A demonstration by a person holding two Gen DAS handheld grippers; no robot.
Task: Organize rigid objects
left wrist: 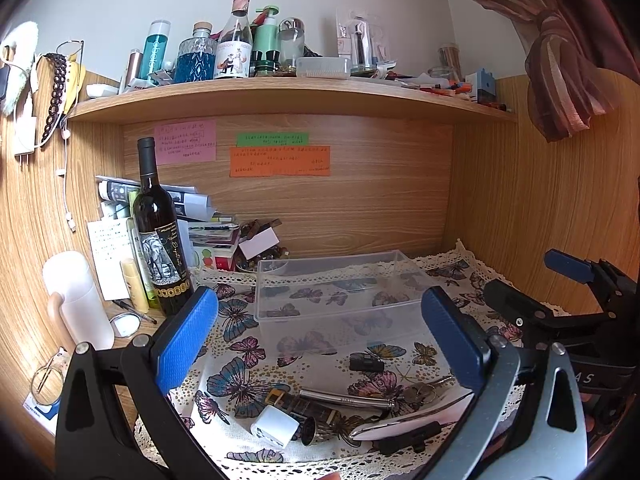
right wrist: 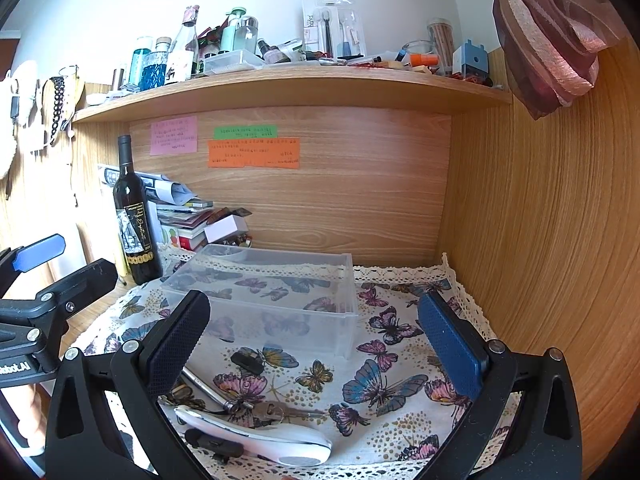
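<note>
Both claws hang spread and empty: left gripper (left wrist: 320, 336), right gripper (right wrist: 316, 344). The clear bin (left wrist: 336, 284) sits just ahead; small items — white charger (left wrist: 275, 426), keys (right wrist: 276, 412) — crowd beneath. Risk: a wide closing grab nudges neighbours, or slips on the smooth white handle (right wrist: 260, 438).

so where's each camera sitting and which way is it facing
Left wrist: on the left gripper, facing the desk's back wall over the clear bin; the right gripper shows at its right edge.
Right wrist: on the right gripper, facing the same way from further right; the left gripper shows at its left edge.
Shared: bin, wine bottle, keys.
</note>
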